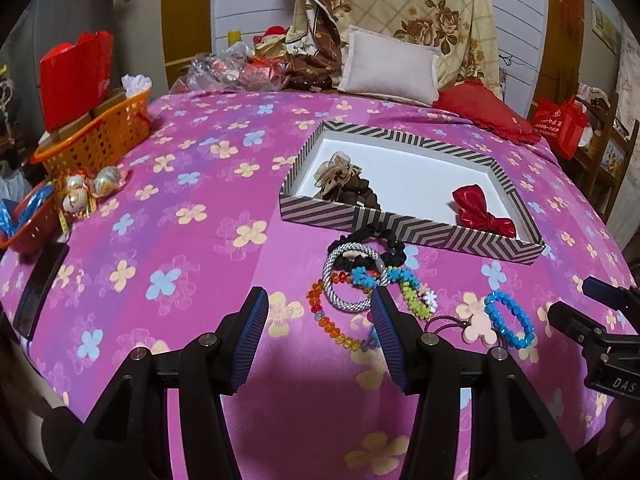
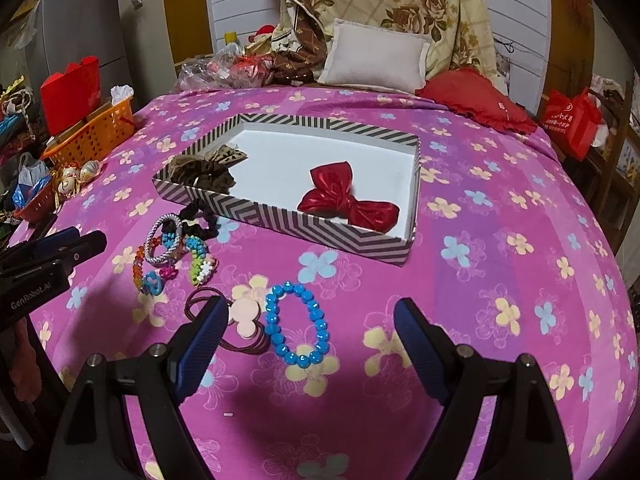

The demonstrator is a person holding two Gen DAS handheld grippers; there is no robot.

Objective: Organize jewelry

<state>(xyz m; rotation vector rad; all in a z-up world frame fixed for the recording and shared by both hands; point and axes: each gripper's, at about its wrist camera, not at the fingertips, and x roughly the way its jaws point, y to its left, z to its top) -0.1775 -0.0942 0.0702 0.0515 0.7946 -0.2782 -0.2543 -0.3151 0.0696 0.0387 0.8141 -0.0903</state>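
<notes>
Two pieces are already lying in the striped box as the left wrist view is showing it: a brown hair bow at its left end and a red bow at its right. Most of the jewelry is waiting outside on the pink bedspread, just in front of the box: a black scrunchie, a grey woven bangle, an amber bead bracelet and a green bead string are overlapping in a heap, so the task looks barely begun. The left gripper is hovering over this heap with its jaws spread wide and nothing between them; its right finger is covering part of the heap. In the right wrist view, a blue bead bracelet and a hair tie with a pink mouse-shaped charm are lying apart from the heap, nearer the camera. The right gripper is hanging above them, likewise wide open and empty, and its left finger is hiding part of the hair tie's cord. How many separate pieces the heap is holding is hard to make out in either view.
</notes>
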